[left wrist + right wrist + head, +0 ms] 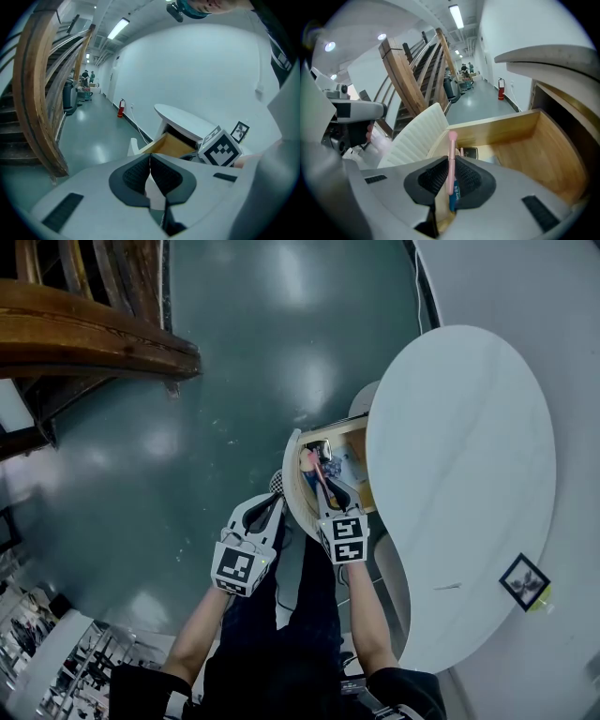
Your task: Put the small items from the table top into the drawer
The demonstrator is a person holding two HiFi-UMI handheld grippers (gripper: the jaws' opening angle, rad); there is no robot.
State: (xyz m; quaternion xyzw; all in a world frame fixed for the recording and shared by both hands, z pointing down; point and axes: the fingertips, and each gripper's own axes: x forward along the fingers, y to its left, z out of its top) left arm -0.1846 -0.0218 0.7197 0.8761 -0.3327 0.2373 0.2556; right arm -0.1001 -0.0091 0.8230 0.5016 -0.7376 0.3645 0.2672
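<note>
The drawer (513, 132) under the white table top (469, 474) is hanging wide open, showing its wooden inside. A small dark box with a label (469, 152) is lying flat on the bottom near the front corner. The head view is also showing something pale and bluish further in, too small to tell what it is. Up on the table top, a little black-framed square (524, 580) is sitting near the edge, well apart from both grippers.

The right gripper (450, 165) is hovering over the open drawer with its jaws pinching a thin pink stick (452, 143). The stick is running straight up between the two dark pads, and its rounded tip is poking out past them above the drawer's inside, close to the ribbed white front panel (417, 136). A blue bit is peeking out lower down between the pads — I can't tell whether it's part of the same stick.

The left gripper (150, 166) is hanging just outside that front panel, over the green floor (187, 427). Its jaws are pressing together with nothing between them.
</note>
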